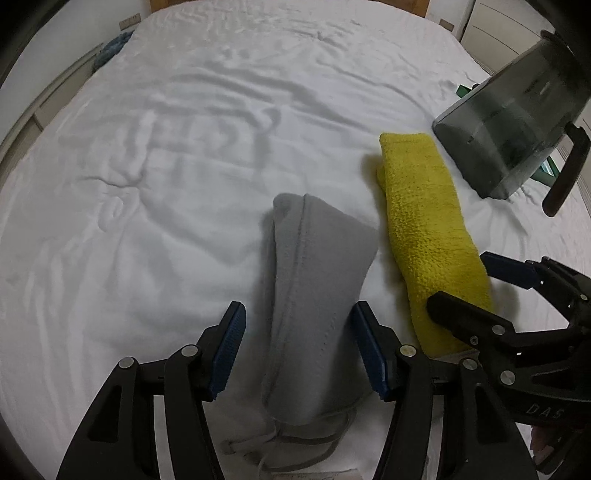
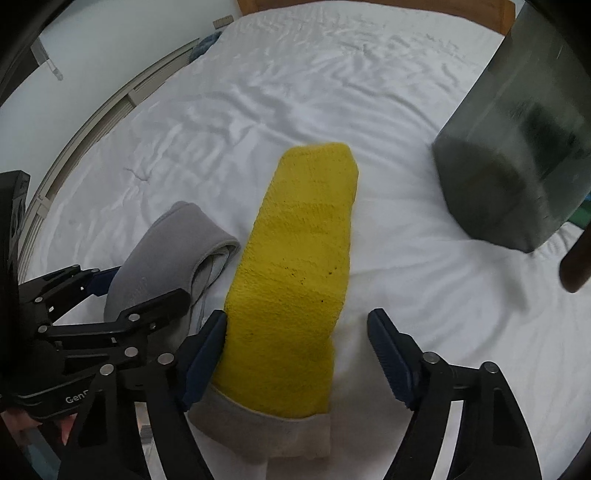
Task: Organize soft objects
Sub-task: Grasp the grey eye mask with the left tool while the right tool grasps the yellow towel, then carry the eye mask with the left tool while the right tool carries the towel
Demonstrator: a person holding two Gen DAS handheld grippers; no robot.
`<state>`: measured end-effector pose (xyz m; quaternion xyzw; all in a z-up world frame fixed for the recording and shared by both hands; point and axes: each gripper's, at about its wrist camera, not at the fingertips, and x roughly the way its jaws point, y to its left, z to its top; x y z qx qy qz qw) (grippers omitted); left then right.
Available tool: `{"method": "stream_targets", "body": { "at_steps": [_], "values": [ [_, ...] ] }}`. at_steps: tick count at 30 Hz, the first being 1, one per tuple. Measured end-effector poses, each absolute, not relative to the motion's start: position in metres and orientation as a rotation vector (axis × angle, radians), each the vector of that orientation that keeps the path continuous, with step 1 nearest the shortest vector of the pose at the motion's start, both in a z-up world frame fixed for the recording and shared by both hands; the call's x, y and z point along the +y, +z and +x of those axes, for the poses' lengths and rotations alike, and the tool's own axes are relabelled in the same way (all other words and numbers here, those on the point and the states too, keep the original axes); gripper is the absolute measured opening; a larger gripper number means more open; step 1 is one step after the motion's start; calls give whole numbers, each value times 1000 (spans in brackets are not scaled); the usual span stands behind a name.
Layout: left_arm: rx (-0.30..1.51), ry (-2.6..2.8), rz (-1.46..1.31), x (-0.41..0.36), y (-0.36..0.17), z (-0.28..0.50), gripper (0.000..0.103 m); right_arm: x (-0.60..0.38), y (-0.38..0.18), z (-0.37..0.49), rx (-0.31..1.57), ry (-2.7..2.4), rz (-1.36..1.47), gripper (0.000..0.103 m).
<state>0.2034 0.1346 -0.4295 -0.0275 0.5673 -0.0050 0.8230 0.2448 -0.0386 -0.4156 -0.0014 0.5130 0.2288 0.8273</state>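
A folded grey fleece cloth (image 1: 314, 295) lies on the white bed sheet (image 1: 147, 184). My left gripper (image 1: 297, 325) is open, its blue pads on either side of the cloth's near part. A folded yellow towel (image 2: 299, 280) with a grey end lies just to the right of the grey cloth (image 2: 166, 251). My right gripper (image 2: 297, 339) is open around the towel's near end, its left pad touching the towel. The yellow towel (image 1: 424, 221) and the right gripper (image 1: 487, 284) also show in the left wrist view. The left gripper (image 2: 107, 291) shows at the left of the right wrist view.
A dark translucent plastic bin (image 1: 517, 122) stands tilted on the bed at the right, also in the right wrist view (image 2: 517, 162). A wooden headboard (image 2: 369, 5) is at the far end. A blue cloth (image 1: 110, 48) lies beyond the bed's left edge.
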Motion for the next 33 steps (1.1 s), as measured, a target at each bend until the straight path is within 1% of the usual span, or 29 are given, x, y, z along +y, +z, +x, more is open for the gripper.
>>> {"method": "stream_targets", "body": {
  "at_steps": [1,3,5,6,7,8,10,11,12,13,15,18,20,33],
  "values": [
    [1208,-10,-61,134,-431,204,55,-39,-417,246,1091,489,-2,74],
    [1209,-11,-58,133,-433,205,55,-37,-420,249,1095,505,-8,66],
    [1213,-15,-59,131,-436,204,55,-33,-424,250,1101,528,-18,48],
    [1215,-16,-60,130,-437,205,55,-30,-425,250,1101,538,-27,44],
    [1217,-17,-60,130,-439,205,55,-28,-426,251,1100,545,-33,37],
    [1221,-20,-65,130,-441,206,55,-26,-428,251,1102,553,-36,33],
    [1229,-23,-72,130,-445,207,54,-24,-430,253,1107,564,-29,28],
    [1228,-24,-71,130,-445,208,52,-23,-432,255,1110,569,-31,25],
    [1228,-26,-71,129,-446,208,47,-22,-433,256,1111,577,-34,23],
    [1228,-31,-76,128,-446,209,45,-22,-434,257,1113,585,-31,20],
    [1226,-33,-75,126,-444,210,38,-24,-434,259,1115,594,-25,18],
    [1210,-21,-58,121,-440,210,31,-25,-430,258,1096,603,-30,16],
    [1196,-7,-47,119,-436,208,29,-26,-426,255,1078,610,-37,15],
    [1070,53,-19,108,-390,197,27,-43,-384,232,939,624,-99,14]
  ]
}}
